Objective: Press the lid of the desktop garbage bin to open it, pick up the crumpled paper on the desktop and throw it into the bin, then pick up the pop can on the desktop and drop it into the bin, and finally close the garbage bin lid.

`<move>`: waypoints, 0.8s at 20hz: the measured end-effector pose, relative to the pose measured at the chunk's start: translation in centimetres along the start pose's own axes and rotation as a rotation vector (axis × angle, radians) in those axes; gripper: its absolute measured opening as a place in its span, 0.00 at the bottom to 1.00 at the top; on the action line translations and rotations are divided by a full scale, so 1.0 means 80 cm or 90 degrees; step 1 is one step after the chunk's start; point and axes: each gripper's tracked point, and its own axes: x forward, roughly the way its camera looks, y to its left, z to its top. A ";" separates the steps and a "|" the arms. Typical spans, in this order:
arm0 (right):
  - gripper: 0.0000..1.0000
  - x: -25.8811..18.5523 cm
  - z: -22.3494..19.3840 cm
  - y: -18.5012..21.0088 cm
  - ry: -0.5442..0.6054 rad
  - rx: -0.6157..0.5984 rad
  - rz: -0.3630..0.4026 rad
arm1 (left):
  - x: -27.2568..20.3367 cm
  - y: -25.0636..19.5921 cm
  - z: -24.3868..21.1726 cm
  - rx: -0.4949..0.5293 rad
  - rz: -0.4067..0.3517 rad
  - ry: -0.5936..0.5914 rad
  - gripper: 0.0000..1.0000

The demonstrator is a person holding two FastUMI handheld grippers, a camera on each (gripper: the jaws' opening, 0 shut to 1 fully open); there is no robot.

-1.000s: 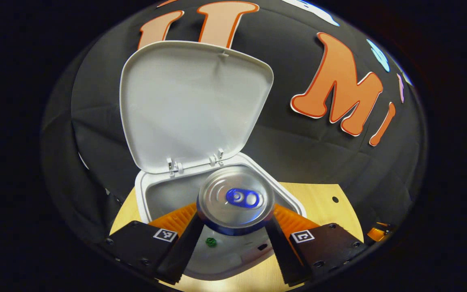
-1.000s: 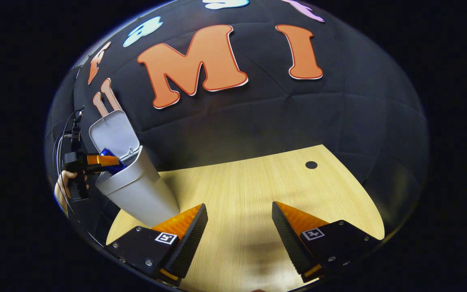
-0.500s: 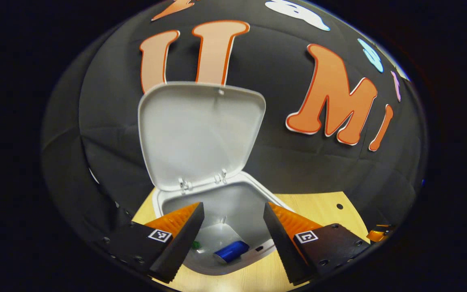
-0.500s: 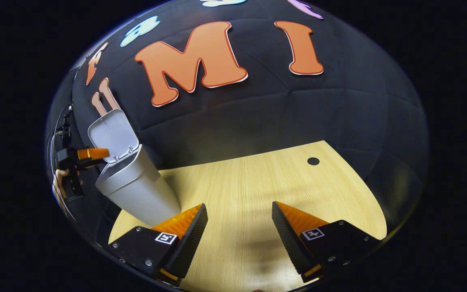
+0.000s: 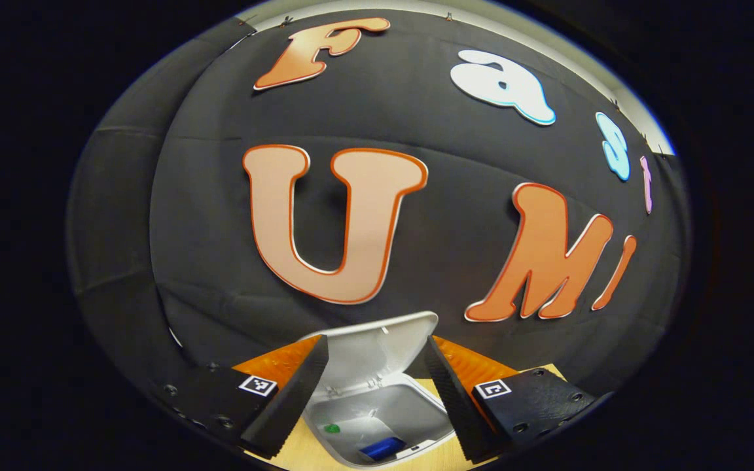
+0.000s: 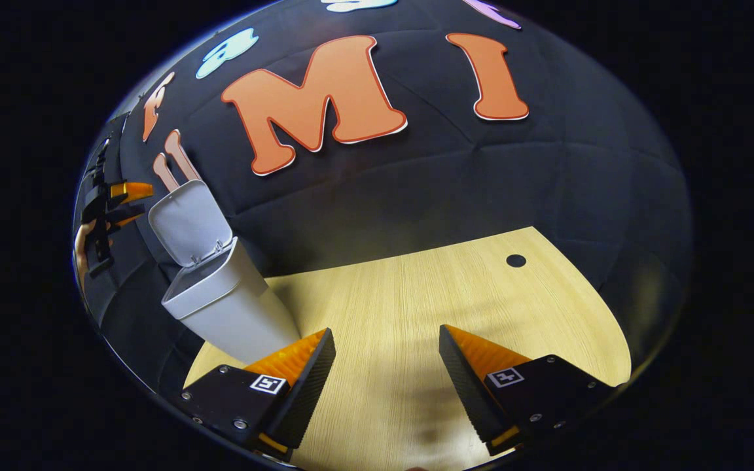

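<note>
Left gripper [image 5: 375,386] sat above the bin [image 5: 377,425], fingers apart with nothing between them. Right gripper [image 6: 387,373] hung low over the desktop [image 6: 416,294], fingers also apart and empty.

Pop can [image 5: 382,449] lay on its side at the bottom of the bin. Something pale lay beside it, probably the crumpled paper, but too blurred to be sure. A small green item [image 5: 332,428] sat further left on the bin floor; could not tell what it was.

Lid [image 5: 377,353] stood open, hinged at the far edge and leaning toward the booth wall. In the right gripper view, the bin [image 6: 233,314] stood at the left of the desk, and the left gripper [image 6: 118,196] was up and left of the raised lid [image 6: 190,222].

Judgement: both drops looked done; only the lid close remained.

Risks from here:
- The bin looked tall, narrow and light. A push on the lid's top edge toward the near side could tip it or slide it, rather than swing the hinge.
- Open fingers could straddle the lid edge and snag it. Contact with one flat finger would be safer.
- If it is a push latch, a light tap could leave the lid resting unlatched, or it could pop back open.
- The right gripper was well apart from the bin, so nothing braced the body.
</note>
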 end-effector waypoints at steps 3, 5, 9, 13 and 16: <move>0.95 -0.003 0.001 -0.008 -0.003 0.001 -0.007 | 0.027 0.010 0.024 0.021 0.011 0.009 0.94; 0.95 -0.006 0.001 -0.015 -0.004 0.003 -0.014 | 0.046 0.015 0.035 0.034 0.013 0.026 0.93; 0.95 -0.011 0.001 -0.030 -0.004 0.006 -0.030 | 0.093 0.007 0.036 -0.015 -0.014 0.077 0.93; 0.95 -0.013 -0.003 -0.043 -0.002 0.011 -0.045 | 0.133 0.012 0.018 0.008 -0.016 0.153 0.92; 0.95 -0.010 -0.010 -0.049 0.007 0.024 -0.050 | 0.145 0.023 -0.009 0.052 0.004 0.214 0.94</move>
